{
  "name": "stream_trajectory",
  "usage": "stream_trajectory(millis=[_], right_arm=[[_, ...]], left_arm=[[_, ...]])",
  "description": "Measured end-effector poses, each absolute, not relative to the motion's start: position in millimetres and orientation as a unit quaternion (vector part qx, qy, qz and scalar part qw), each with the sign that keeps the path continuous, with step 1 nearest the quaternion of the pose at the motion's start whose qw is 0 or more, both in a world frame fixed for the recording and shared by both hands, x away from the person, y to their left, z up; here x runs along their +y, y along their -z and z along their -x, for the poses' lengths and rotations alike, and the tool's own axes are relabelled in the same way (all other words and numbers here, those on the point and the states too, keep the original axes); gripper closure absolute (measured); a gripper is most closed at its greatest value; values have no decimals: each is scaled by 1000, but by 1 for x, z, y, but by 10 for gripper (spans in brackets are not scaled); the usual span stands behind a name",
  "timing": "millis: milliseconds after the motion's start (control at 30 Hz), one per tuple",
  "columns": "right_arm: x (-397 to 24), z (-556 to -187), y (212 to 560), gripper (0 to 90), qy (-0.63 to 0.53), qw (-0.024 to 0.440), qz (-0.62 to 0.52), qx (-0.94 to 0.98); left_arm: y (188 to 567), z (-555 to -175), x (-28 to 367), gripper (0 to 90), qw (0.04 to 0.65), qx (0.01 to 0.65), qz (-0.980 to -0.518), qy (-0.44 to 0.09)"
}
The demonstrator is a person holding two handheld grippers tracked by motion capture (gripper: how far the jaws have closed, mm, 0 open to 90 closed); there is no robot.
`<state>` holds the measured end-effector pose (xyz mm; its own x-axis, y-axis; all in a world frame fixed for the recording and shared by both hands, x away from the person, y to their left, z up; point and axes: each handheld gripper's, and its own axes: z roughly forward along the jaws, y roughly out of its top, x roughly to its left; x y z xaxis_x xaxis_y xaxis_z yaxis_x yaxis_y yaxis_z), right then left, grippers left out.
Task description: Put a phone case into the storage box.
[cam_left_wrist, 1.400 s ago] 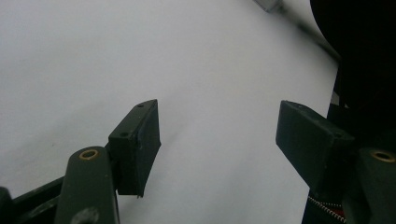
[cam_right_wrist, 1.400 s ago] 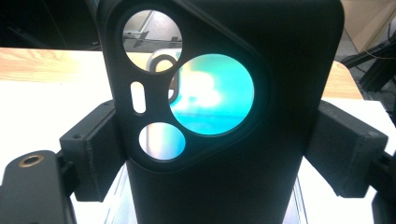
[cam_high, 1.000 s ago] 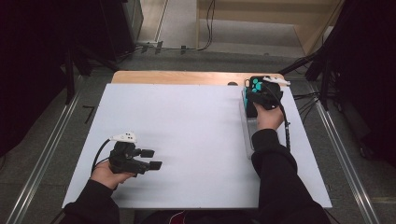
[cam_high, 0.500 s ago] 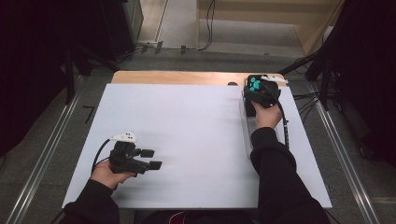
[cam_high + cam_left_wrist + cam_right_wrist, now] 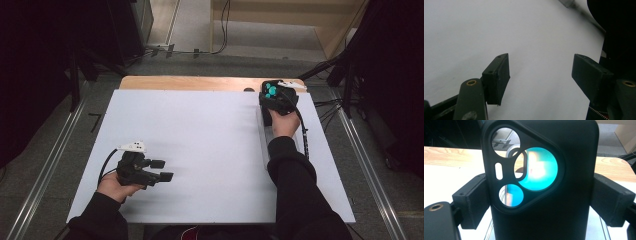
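On the near left of the white table top (image 5: 200, 150): left gripper (image 5: 161, 170), held low in the left hand (image 5: 114, 186), pointing toward the middle of the table. Jaws stand wide apart with nothing between them; the left gripper view shows bare white surface between the two pads. Idle.

Farther back, at the right edge toward the far side: right gripper (image 5: 274, 95), carried by the right hand (image 5: 284, 124) over a long clear tray or holder (image 5: 264, 145) lying along that edge; what the tray is cannot be told for certain.

Item in hand: black phone case (image 5: 541, 182), upright between the right jaws, its triangular camera cut-out facing the right gripper view, with teal glints in the round openings. The jaws have just been opening, and the case sits between them; the left pad (image 5: 472, 200) meets the case's edge, while on the right a thin gap may show, so whether they still pinch it cannot be settled.

Beyond: a wooden strip (image 5: 200, 82) along the table's far edge.

Step, as judged: setting down or releasing the case at the far right. The next move calls for the case to be supported before the jaws part fully, then a straight withdrawal so that neither pad knocks it over.
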<state>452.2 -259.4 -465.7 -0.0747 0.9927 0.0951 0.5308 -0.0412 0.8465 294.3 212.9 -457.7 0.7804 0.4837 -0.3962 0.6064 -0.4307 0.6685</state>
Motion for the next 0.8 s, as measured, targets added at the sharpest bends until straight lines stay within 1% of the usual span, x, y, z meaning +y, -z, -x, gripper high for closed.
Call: stream_trajectory(millis=[300,367,667,800], right_arm=[[-261,-453,468,78,-387,291,-612,625],[-262,-454,469,16,-390,290,-611,625],[-261,-451,464,12,-395,281,-609,629],[-263,-448,460,2,-396,267,-613,630]], left_arm=[[458,-295,213,309,424,326,-842,71],[457,-295,213,309,425,324,-842,71],[458,-295,213,309,424,327,-841,69],[458,-295,213,309,424,327,-842,69]])
